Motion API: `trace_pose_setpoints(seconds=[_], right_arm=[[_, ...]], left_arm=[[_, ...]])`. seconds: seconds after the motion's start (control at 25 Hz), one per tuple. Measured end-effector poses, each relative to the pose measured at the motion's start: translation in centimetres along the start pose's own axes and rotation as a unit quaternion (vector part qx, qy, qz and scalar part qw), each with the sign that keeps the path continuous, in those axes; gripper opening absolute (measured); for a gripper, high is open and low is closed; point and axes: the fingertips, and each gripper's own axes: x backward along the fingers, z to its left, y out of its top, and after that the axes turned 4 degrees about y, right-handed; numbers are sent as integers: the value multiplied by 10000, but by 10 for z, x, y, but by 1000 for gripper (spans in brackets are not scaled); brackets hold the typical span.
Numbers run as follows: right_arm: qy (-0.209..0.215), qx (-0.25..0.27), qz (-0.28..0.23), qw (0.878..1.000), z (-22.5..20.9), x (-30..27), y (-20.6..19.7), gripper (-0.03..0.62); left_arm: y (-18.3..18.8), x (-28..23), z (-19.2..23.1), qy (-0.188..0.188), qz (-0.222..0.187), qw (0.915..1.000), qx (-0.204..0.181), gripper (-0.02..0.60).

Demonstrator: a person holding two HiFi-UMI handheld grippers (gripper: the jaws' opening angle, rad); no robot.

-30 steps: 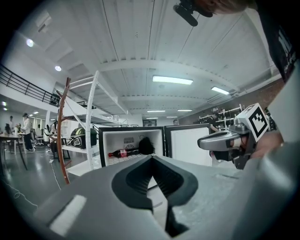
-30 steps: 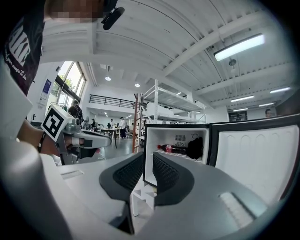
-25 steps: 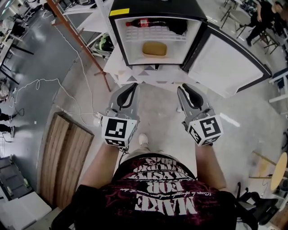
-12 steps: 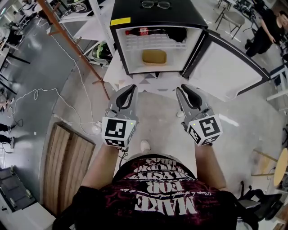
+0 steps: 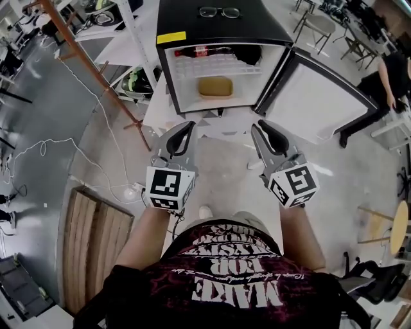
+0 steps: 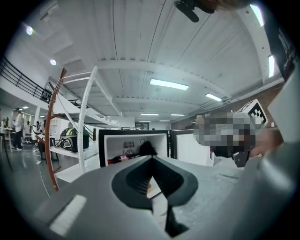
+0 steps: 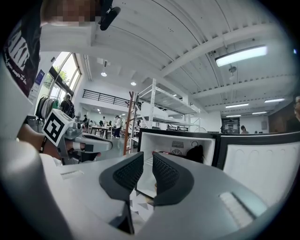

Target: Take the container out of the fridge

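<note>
Left gripper (image 5: 186, 126) and right gripper (image 5: 261, 127) in front of open fridge (image 5: 168, 77), container (image 5: 215, 87) inside it; left fingers together, right fingers slightly apart, empty.

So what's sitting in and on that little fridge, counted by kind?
Cola bottle: 1
Tan container: 1
Dark lump beside the bottle, too dim to identify: 1
Glasses, lying on top: 1
Total: 4
</note>
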Motion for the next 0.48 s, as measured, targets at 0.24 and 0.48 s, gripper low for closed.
trace_pose_setpoints(seconds=[0.24,0.48], right_arm=[[-115,22,30,9999,0,1,3,78],[-89,-6,14,10000,-3,-7,2,80]], left_arm=[[-1,1,4,-76,12,10000,20,0],[-4,0,12,11,18,10000,12,1]])
